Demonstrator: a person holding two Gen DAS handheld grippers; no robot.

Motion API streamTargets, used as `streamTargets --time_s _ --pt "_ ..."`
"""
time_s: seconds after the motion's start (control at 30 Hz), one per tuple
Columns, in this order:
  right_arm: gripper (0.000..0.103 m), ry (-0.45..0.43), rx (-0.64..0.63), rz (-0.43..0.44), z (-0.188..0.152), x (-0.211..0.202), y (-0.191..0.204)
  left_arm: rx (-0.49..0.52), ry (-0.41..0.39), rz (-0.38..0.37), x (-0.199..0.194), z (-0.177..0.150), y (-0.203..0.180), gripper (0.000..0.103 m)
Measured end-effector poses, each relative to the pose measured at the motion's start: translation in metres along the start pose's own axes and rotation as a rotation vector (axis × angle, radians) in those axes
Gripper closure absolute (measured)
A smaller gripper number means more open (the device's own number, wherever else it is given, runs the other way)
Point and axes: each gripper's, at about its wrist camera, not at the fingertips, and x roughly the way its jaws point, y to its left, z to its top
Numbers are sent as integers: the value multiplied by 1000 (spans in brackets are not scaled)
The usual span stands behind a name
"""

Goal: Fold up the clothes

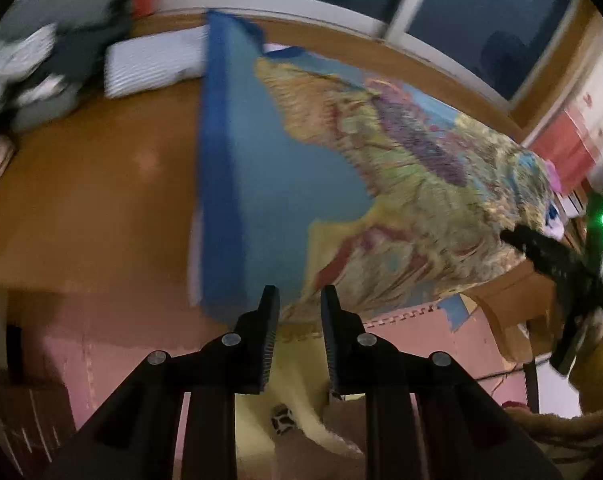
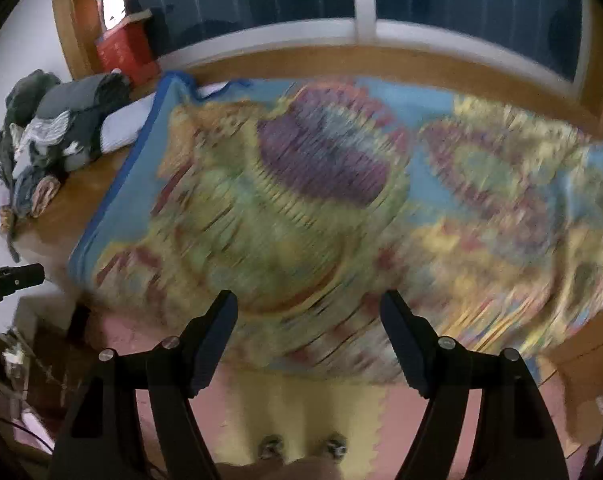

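A large cloth with a sunflower print and a blue border lies spread over a wooden platform. In the left wrist view the cloth shows a plain blue part beside the printed part, and its near edge hangs over the platform's front. My left gripper hovers just in front of that near edge, open by a narrow gap with nothing between its fingers. My right gripper stands wide open above the cloth's near edge, holding nothing. It also shows in the left wrist view as the right gripper at the cloth's right end.
A heap of grey clothes and a white folded item lie at the platform's back left. A red box stands by the window. A pink and yellow foam mat covers the floor below. The left gripper's tip shows at the left edge.
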Motion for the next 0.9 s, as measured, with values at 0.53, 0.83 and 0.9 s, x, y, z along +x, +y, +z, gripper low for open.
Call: streamTargets --time_s 0.53,0.83,0.9 --pt "29 11 382 -409 74 31 -314 -158 11 98 83 95 -36 81" --pt "28 83 767 -460 48 25 -459 -252 71 92 135 124 -64 80" --pt "32 106 795 -426 50 41 -467 -241 81 102 141 130 -70 79"
